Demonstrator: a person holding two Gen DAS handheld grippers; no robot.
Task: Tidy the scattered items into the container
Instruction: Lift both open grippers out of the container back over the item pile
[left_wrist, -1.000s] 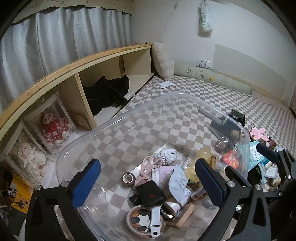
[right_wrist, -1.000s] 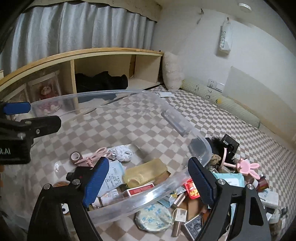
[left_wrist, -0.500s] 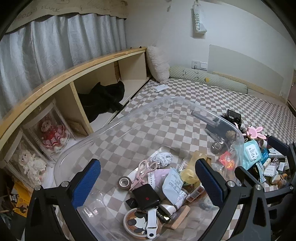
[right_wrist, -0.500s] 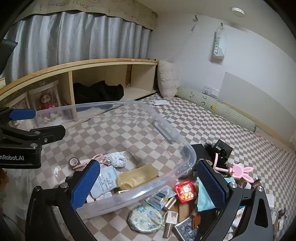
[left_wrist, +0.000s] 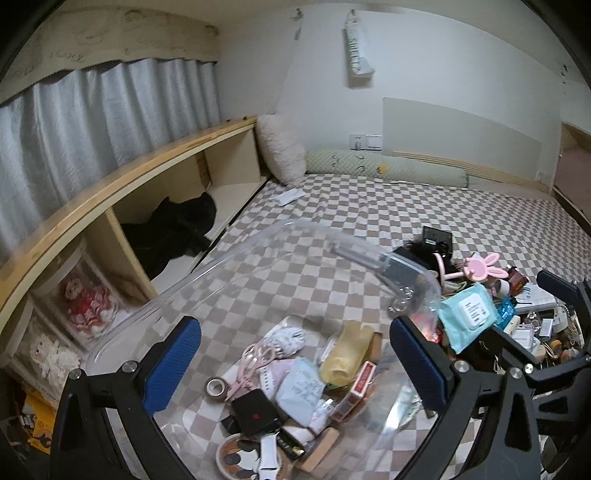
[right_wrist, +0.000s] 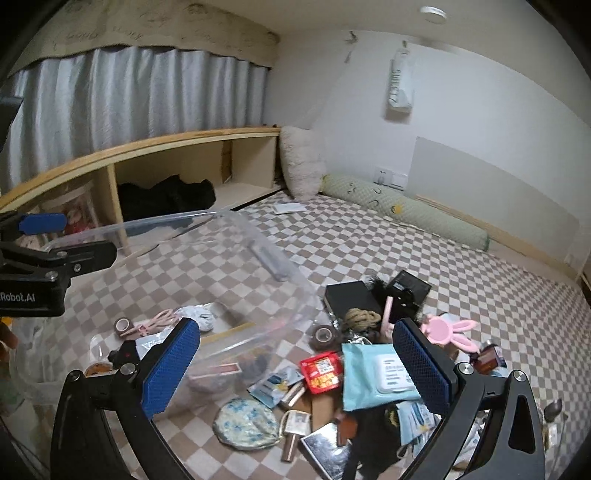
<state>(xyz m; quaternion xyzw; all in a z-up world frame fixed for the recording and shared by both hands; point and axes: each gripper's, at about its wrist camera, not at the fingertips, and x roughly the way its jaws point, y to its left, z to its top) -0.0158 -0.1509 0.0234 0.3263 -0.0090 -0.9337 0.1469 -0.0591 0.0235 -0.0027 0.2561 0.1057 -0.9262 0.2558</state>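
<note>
On the brown-and-white checkered bedspread, both the left gripper and right gripper are spread, empty, the right just beside the clear plastic storage bin over the light-blue wet-wipes pack.

**A bedroom in a home**

A checkered mattress cover fills the middle of the frame, with a fluffy white pillow and a long green bolster against the far wall. At left, grey curtains hang above a low wooden shelf holding dolls in clear cases and dark clothing. Small personal clutter lies on the bedding at lower right.
</note>
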